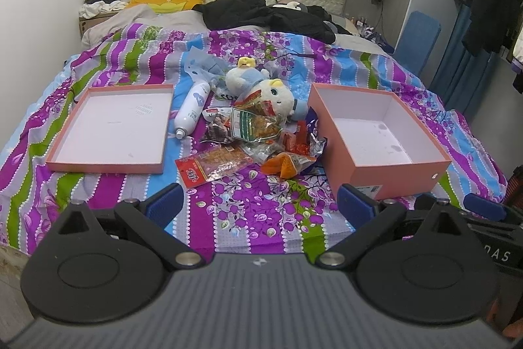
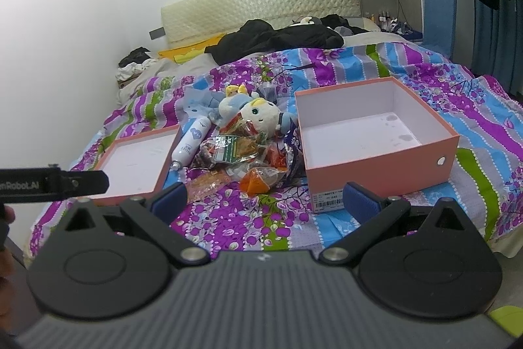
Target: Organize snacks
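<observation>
1. Pink cardboard, shallow and white inside: the flat box lid [image 1: 111, 128] lies leftmost on the striped purple floral bedspread [image 1: 255, 205].
2. Next, the white cylindrical spray bottle [image 1: 192, 108], then the heap of crinkly plastic snack packets [image 1: 248, 133] beneath the white plush doll [image 1: 278, 94].
3. Rightmost stands the deep pink cardboard box [image 1: 385, 139], empty.
4. Left gripper [image 1: 260, 205] and right gripper [image 2: 264, 201] hover released, holding nothing; pinch one loose near-edge packet, avoiding the doll.

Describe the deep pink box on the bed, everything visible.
The deep pink box looks like cardboard: salmon-pink outside, white inside, lid off, nothing in it. Faint grey smudges mark its floor. A small round metal eyelet sits on one outer wall and a barcode label on another. It stands upright on the striped floral bedspread, with the snack pile against its side.
</observation>
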Available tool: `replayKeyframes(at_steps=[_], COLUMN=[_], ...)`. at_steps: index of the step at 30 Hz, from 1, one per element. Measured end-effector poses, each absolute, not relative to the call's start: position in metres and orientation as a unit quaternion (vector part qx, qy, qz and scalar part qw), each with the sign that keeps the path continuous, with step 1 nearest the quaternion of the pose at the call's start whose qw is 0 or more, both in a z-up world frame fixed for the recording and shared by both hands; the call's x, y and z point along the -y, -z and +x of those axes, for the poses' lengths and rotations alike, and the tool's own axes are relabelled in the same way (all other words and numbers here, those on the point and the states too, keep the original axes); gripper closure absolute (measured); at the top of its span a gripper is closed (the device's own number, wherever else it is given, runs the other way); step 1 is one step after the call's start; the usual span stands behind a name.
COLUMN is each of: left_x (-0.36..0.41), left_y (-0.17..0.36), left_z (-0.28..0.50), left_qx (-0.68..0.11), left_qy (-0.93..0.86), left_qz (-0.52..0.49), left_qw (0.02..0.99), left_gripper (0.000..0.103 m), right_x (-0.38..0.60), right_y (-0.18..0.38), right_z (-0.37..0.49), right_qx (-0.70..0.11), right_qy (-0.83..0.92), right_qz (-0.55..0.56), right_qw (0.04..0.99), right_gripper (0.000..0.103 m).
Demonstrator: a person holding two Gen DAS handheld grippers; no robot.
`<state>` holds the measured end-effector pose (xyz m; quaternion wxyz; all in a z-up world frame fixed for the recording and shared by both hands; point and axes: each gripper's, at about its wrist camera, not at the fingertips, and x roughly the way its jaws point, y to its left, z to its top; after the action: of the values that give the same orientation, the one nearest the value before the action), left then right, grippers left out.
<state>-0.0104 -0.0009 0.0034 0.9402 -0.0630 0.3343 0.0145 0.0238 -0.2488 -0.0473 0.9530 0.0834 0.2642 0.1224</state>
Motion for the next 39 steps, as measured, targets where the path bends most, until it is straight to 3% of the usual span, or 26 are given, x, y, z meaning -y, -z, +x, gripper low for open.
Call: replayKeyframes(at_steps=[17, 39], left_x=[0.000, -0.014], left_y=[-0.002, 0.037], left_z=[-0.009, 0.043], left_qx=[-0.337, -0.369], left_qy=[-0.013, -0.006], left_qz=[-0.067, -0.058], left_qw=[0.939, 0.928], left_gripper=[0.001, 0.001], right_x=[0.244, 0.237], right_y=[0.053, 0.080], right_z=[0.026, 0.059], right_qx=[-0.270, -0.323], right_qy=[-0.123, -0.119], right_qz=[0.077, 0.079], right_qw=[0.952, 0.935], right_gripper=[0.000, 0.000])
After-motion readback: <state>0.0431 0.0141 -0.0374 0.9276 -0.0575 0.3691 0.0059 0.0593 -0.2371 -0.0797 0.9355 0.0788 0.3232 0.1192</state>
